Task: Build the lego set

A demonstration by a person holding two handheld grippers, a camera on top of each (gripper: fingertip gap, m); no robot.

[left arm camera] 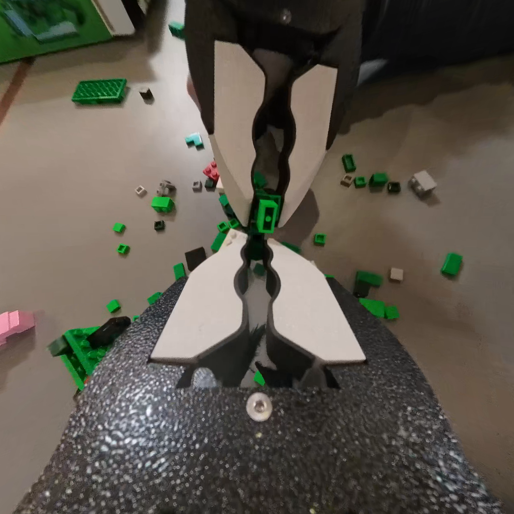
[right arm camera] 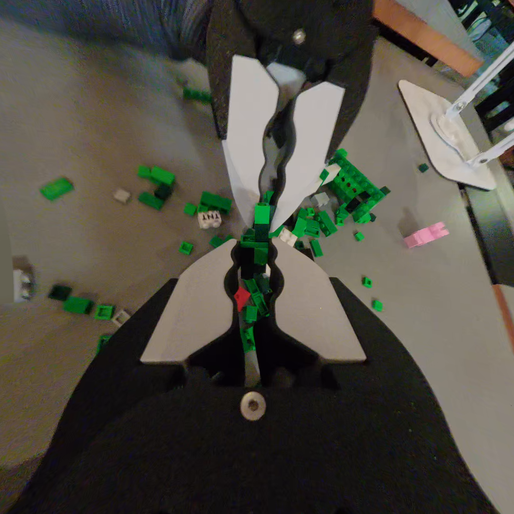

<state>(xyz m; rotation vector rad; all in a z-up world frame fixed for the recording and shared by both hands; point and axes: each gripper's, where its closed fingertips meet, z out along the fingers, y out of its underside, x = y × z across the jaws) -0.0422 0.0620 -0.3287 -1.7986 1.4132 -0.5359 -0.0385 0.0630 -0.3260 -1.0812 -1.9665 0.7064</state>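
Both tongs meet tip to tip over the brick pile, each clamped on part of one small green stack.

My left tongs (left arm camera: 257, 244) are pinched together on the dark green lower end of the stack; my right tongs (right arm camera: 254, 244) grip the same stack from the opposite side, and the bright green brick (left arm camera: 267, 218) sits at the far gripper's tips. Around that brick, loose green bricks (right arm camera: 157, 185) scatter across the grey tabletop (left arm camera: 69, 172). Beyond it lies a green plate (left arm camera: 98, 90); beside it, a partly built green model (right arm camera: 354, 185) and a pink piece (right arm camera: 427, 235).
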